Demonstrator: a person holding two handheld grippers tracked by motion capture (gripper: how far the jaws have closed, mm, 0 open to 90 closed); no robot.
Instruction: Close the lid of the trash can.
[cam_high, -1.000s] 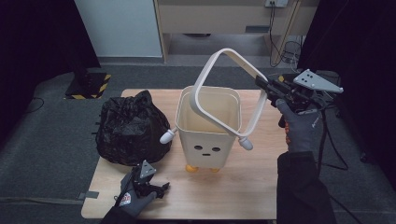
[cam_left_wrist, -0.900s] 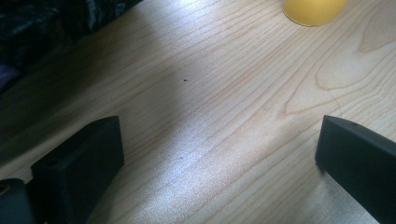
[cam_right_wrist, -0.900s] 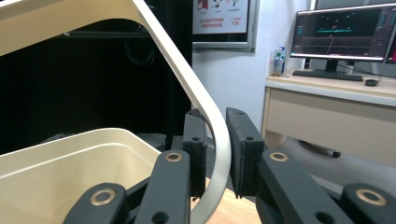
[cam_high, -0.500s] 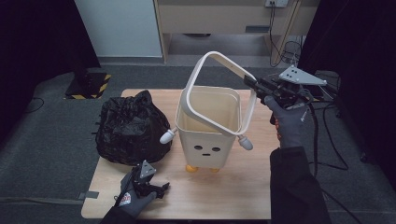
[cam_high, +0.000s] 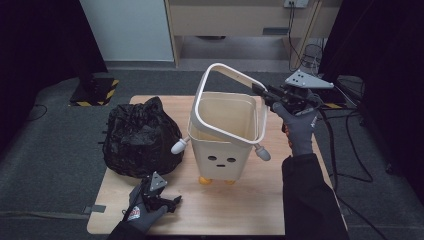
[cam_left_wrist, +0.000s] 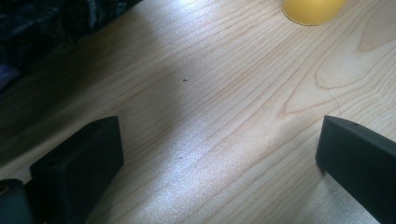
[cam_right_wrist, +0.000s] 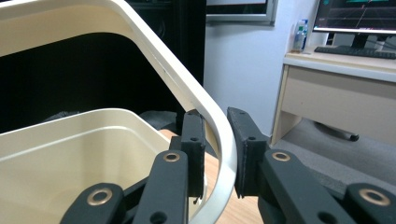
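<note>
1. Bin (cam_high: 227, 145) mid-table, cream, inside looks empty; face on front, yellow feet.
2. Ring (cam_high: 220, 102), cream, tilted up over the bin's mouth.
3. Right gripper (cam_high: 261, 92) has its jaws around the ring's rim.
4. Left gripper (cam_high: 172, 202) jaws wide, nothing between, over table (cam_high: 250, 210).
5. Black bag (cam_high: 137, 137) just left of bin.

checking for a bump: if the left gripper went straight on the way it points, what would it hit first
Probably the yellow foot of the cream bin: the left gripper, jaws open, points low along the bare table toward it, though depth is unclear.
</note>
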